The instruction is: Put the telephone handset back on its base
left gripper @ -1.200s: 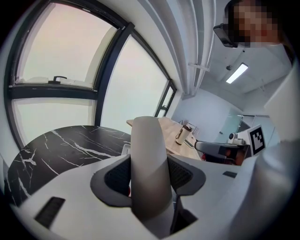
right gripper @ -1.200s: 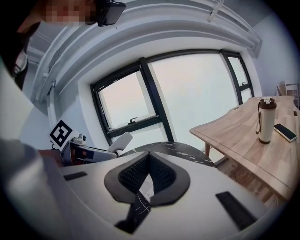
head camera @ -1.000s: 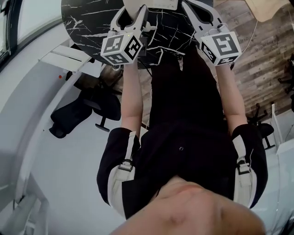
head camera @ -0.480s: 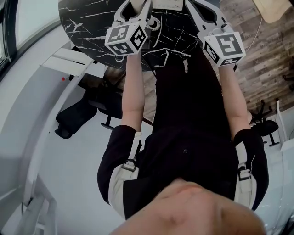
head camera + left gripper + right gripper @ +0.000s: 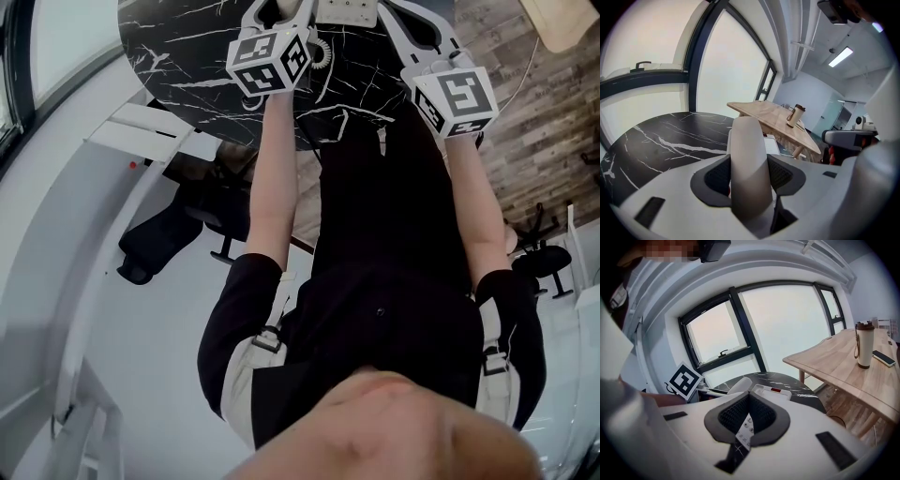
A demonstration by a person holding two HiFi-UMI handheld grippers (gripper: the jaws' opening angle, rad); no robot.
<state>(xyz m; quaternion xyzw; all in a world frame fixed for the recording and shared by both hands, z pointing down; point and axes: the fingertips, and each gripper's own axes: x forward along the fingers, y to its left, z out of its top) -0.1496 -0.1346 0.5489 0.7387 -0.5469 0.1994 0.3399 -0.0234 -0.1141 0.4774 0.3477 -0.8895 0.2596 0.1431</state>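
— What's there, by count?

— One telephone handset (image 5: 746, 154), white, clamped between the jaws of the left hand-held gripper (image 5: 278, 9) and standing up out of them. One white base (image 5: 771, 391) on the black marbled tabletop (image 5: 187, 56), with the handset just to its left; whether they touch I can't tell. One coiled cord (image 5: 322, 53).

— And the other one?

— The right hand-held gripper (image 5: 749, 411) is clenched on nothing, pads meeting at the tips. It's pointed at the base, and a strip of keypad shows through the slit below (the key print is too small to read).

— Anything around or in the way?

— A wooden table (image 5: 834, 362) stands beside the tabletop, carrying one tumbler (image 5: 864, 344) and one flat dark device (image 5: 883, 358). One office chair (image 5: 159, 239) sits on the floor. Each gripper bears one cube (image 5: 270, 58) of black-and-white square markers.
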